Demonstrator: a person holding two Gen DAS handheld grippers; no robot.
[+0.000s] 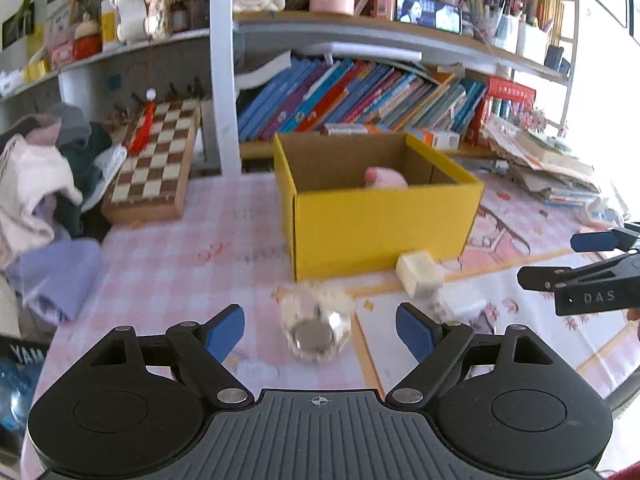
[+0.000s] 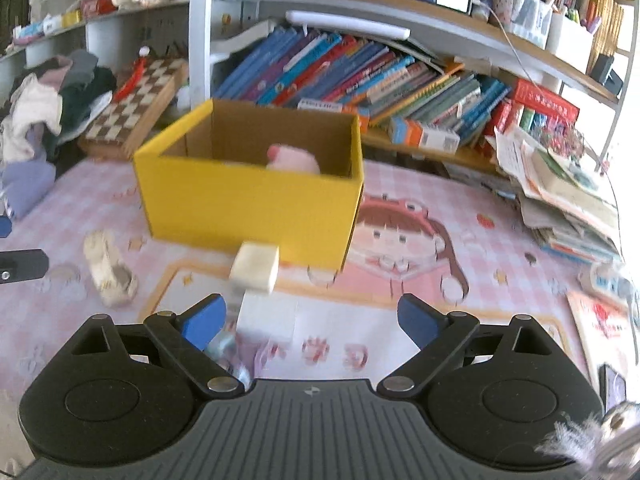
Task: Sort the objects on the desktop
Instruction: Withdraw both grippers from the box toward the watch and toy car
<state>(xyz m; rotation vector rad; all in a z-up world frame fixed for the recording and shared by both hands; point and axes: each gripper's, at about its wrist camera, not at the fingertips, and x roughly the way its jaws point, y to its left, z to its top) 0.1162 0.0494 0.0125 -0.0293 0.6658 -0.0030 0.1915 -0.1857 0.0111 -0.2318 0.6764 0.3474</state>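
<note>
A yellow cardboard box (image 1: 380, 224) (image 2: 248, 204) stands open on the pink cloth, with a pink soft item (image 1: 386, 178) (image 2: 294, 162) inside. In front of it a clear glass jar (image 1: 316, 328) (image 2: 110, 272) with white fluff lies between the wide-apart fingers of my left gripper (image 1: 320, 328), untouched. My left gripper (image 2: 12, 246) just shows at the left edge of the right wrist view. A white bottle with a cream square cap (image 1: 420, 274) (image 2: 256, 266) lies near the box's front corner, close to the left finger of my right gripper (image 2: 310, 320) (image 1: 546, 260), which is open and holds nothing.
A chessboard (image 1: 154, 164) and a heap of clothes (image 1: 44, 184) lie at the left. Leaning books (image 1: 352, 96) fill the shelf behind the box. A stack of papers (image 2: 568, 196) sits at the right. A furry thing (image 2: 580, 444) shows at the bottom right.
</note>
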